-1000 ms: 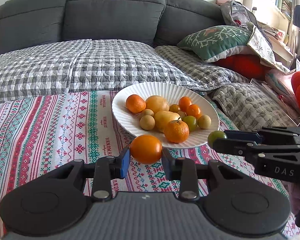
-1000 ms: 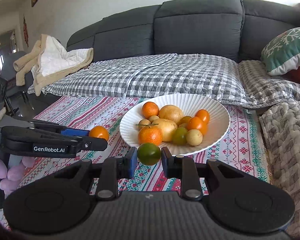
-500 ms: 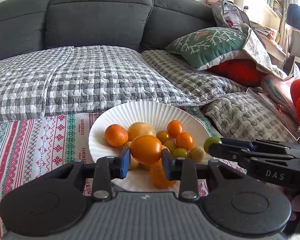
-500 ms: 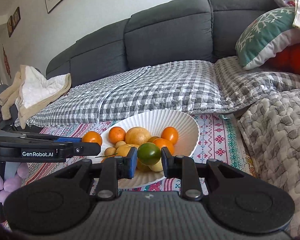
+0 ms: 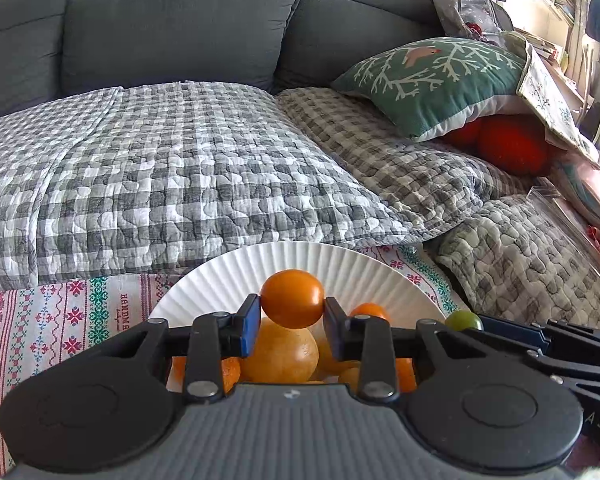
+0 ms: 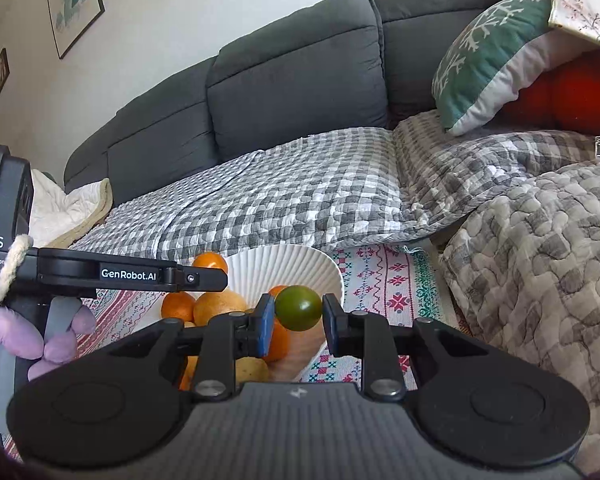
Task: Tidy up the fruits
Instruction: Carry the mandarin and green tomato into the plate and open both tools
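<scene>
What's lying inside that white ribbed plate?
The white plate holds piled fruit: a large yellow-orange fruit and small oranges. The tongs' black bodies cover the rest of the pile.

A dark grey sofa (image 5: 172, 20) runs across the background. Its seat carries a grey-and-white checked quilt (image 5: 160, 176). A second checked quilt (image 5: 400, 160), finer in pattern, lies beside it on the right, and a grey quilted blanket (image 5: 532, 256) sits nearest the right foreground. A green cushion (image 5: 432, 76) with a white branch pattern leans on a red cushion (image 5: 508, 144). The worktop is covered by a cloth (image 5: 60, 320) with red and green cross-stitch bands. In the right wrist view, a cream blanket (image 6: 68, 212) is bundled at the sofa's left end, and framed pictures (image 6: 76, 4) hang on the white wall above.
</scene>
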Demonstrator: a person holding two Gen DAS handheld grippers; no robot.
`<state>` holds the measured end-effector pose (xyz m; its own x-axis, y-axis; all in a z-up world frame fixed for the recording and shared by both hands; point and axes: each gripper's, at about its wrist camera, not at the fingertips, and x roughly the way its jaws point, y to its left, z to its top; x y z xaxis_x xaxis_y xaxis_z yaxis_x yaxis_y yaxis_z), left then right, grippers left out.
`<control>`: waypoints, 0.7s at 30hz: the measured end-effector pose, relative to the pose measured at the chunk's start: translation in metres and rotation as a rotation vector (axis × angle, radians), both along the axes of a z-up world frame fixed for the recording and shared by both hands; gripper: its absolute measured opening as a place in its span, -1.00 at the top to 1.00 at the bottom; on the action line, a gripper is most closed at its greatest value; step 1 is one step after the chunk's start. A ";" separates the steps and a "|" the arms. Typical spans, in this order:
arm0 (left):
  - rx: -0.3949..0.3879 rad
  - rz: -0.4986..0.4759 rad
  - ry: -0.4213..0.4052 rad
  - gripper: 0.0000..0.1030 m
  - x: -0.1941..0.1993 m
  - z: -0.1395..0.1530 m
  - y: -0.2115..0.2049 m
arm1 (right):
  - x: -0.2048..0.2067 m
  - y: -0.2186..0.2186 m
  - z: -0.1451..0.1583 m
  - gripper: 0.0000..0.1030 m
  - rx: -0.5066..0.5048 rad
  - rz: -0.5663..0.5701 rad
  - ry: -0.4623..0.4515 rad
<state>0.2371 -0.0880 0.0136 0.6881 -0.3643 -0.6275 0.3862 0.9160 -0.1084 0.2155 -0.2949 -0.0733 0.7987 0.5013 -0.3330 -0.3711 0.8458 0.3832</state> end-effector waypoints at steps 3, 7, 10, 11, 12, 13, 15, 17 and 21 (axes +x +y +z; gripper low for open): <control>0.015 -0.005 0.010 0.42 0.010 -0.004 -0.008 | 0.003 0.001 -0.004 0.55 -0.008 0.004 0.005; 0.031 -0.003 0.032 0.42 0.020 -0.009 -0.015 | 0.007 0.003 -0.005 0.55 -0.007 0.016 0.002; 0.033 0.001 0.052 0.42 0.025 -0.013 -0.017 | 0.009 0.005 -0.006 0.55 -0.009 0.017 0.003; 0.031 0.002 0.054 0.42 0.026 -0.014 -0.017 | 0.009 0.005 -0.006 0.55 -0.009 0.016 0.001; 0.031 0.002 0.055 0.42 0.026 -0.014 -0.017 | 0.010 0.005 -0.007 0.55 -0.007 0.016 0.000; 0.029 0.002 0.058 0.42 0.027 -0.014 -0.017 | 0.010 0.005 -0.006 0.55 -0.004 0.017 0.001; 0.024 0.002 0.065 0.42 0.028 -0.014 -0.016 | 0.010 0.005 -0.006 0.55 -0.003 0.017 0.000; 0.025 0.000 0.070 0.41 0.029 -0.014 -0.016 | 0.011 0.005 -0.007 0.54 -0.003 0.016 -0.002; 0.035 -0.006 0.074 0.41 0.029 -0.013 -0.018 | 0.010 0.006 -0.007 0.54 -0.005 0.022 0.000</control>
<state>0.2663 -0.1059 0.0002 0.6374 -0.3453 -0.6888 0.3839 0.9174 -0.1046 0.2260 -0.2887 -0.0803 0.7873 0.5174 -0.3355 -0.3898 0.8391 0.3794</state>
